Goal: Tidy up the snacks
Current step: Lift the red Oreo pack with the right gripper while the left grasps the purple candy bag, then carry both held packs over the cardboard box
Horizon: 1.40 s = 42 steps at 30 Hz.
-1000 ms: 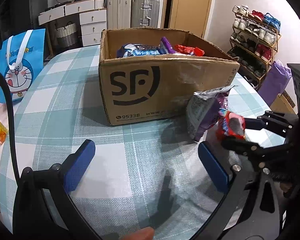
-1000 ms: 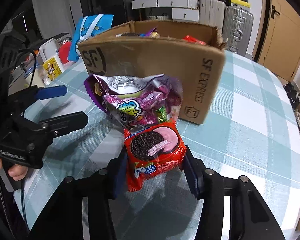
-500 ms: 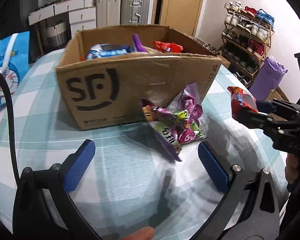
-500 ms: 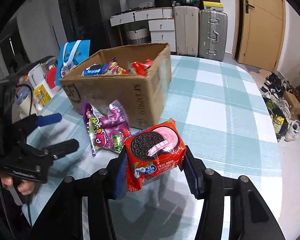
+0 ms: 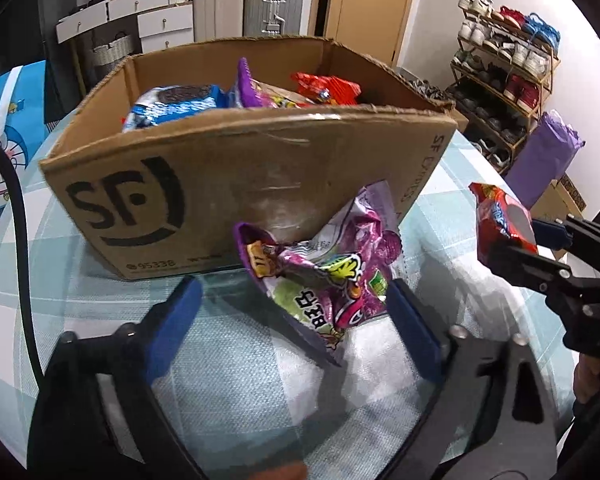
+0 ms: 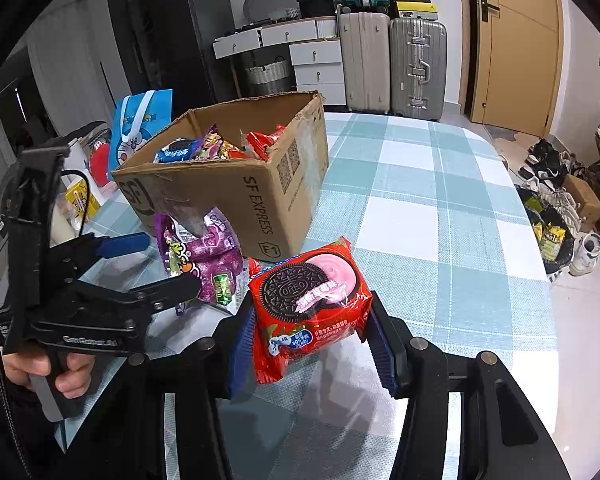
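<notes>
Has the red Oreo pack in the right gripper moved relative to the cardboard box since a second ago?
Yes. The red Oreo pack, clamped in the right gripper, has come away from the cardboard box, up off the table.

Table (image 6: 440, 216): round-edged, covered by a teal-and-white checked cloth; it fills the space under and ahead of both pairs of jaws.
Box (image 5: 236, 184): open cardboard, marked SF, standing on the cloth straight ahead of the left jaws and ahead-left of the right jaws.
Purple bag (image 5: 332, 276): its lower end on the cloth, top leaning against the box front; it lies between the left jaws, nearer the right-hand one.
Blue bag (image 6: 142, 128): beyond the box, far left.
</notes>
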Tool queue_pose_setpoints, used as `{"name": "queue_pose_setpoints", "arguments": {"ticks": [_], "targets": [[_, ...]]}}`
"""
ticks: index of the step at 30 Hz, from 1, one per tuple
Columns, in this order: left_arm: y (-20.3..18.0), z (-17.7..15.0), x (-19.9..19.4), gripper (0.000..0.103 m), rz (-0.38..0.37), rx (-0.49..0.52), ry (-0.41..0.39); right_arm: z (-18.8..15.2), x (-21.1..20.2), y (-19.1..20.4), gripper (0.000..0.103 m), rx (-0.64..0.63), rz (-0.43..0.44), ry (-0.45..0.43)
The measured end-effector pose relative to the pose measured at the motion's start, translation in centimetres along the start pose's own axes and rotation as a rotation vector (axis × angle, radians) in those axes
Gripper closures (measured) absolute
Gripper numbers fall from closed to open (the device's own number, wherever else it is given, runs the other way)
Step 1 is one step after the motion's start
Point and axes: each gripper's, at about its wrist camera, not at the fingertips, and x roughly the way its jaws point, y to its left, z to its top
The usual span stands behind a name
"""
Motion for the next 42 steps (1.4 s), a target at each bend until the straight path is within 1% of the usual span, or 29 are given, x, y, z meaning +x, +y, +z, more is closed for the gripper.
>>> {"name": "queue_pose_setpoints", "arguments": {"ticks": [1,3,5,7,8,9,10,11,12,16,23,28,39,42], "targets": [[-0.1,0.1,0.3,0.019,-0.007,0.0,0.007,0.0,0.0,0.0,0.051,0.0,0.002,0.001],[-0.7,0.3,1.0,0.03,-0.026,0.002,0.017,0.0,0.1,0.0,0.051,0.002,0.002,0.001],[-0.8,0.5,1.4,0.034,-0.035,0.0,0.018,0.0,0.1,0.0,0.051,0.0,0.001,0.001],[-1.0,0.8,1.7,0.042,-0.058,-0.01,0.012,0.0,0.1,0.0,0.052,0.003,0.003,0.001],[-1.0,1.0,1.8,0.051,-0.07,-0.014,0.012,0.0,0.1,0.0,0.052,0.003,0.003,-0.001],[-0.9,1.0,1.9,0.055,-0.076,-0.016,0.014,0.1,0.1,0.0,0.052,0.003,0.002,-0.003],[-0.9,1.1,2.0,0.056,-0.08,-0.018,0.01,0.1,0.1,0.1,0.052,0.003,0.003,-0.002],[-0.7,1.1,2.0,0.062,-0.087,-0.02,0.001,0.0,0.1,0.1,0.052,0.002,0.002,-0.003],[-0.7,1.0,1.8,0.064,-0.096,-0.024,-0.006,0.0,0.1,0.1,0.051,0.001,0.0,-0.004],[-1.0,0.7,1.7,0.066,-0.097,-0.013,-0.023,0.0,0.0,0.2,0.052,0.002,0.002,-0.006],[-0.6,-0.6,-0.2,0.067,-0.099,0.005,-0.053,0.0,0.0,0.6,0.052,-0.008,0.006,-0.01],[0.1,-1.1,-2.1,0.067,-0.1,-0.016,-0.082,0.0,-0.1,0.9,0.052,-0.012,0.005,-0.016],[1.8,-2.7,-7.7,0.067,-0.085,-0.019,-0.151,0.2,-0.4,1.6,0.052,-0.018,0.014,-0.04],[3.6,-3.1,-9.6,0.067,-0.084,-0.031,-0.177,0.2,-0.5,1.8,0.052,-0.022,0.02,-0.05]]}}
